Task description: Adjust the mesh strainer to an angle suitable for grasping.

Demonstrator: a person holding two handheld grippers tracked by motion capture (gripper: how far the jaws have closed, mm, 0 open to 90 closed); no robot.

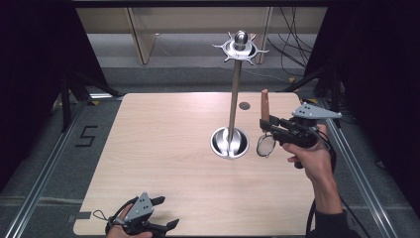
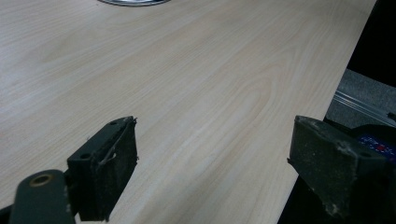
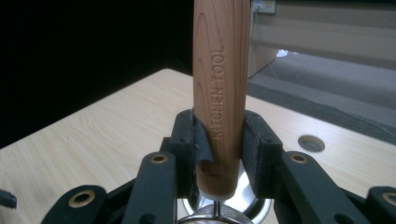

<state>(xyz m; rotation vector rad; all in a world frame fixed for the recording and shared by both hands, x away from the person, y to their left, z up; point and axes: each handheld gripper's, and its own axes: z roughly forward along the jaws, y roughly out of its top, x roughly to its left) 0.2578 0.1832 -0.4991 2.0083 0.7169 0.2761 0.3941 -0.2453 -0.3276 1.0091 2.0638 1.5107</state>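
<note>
A tall metal stand (image 1: 234,99) rises from a round, bowl-like steel base (image 1: 229,142) on a pale wooden table (image 1: 163,163); whether the base holds anything cannot be told. At its top sits a ring of hooks (image 1: 240,48). Just right of the base, the right gripper (image 1: 268,124) is held above the table by a hand (image 1: 311,156) whose forearm comes in from the lower right. Its fingers (image 3: 256,144) are clamped on the wooden handle (image 3: 219,88) of a small wire strainer (image 1: 265,145), handle upright, mesh head hanging below. The handle reads "KITCHEN TOOL". The left gripper (image 1: 161,213) rests low at the table's near edge, its fingers (image 2: 105,170) wide apart, holding nothing.
</note>
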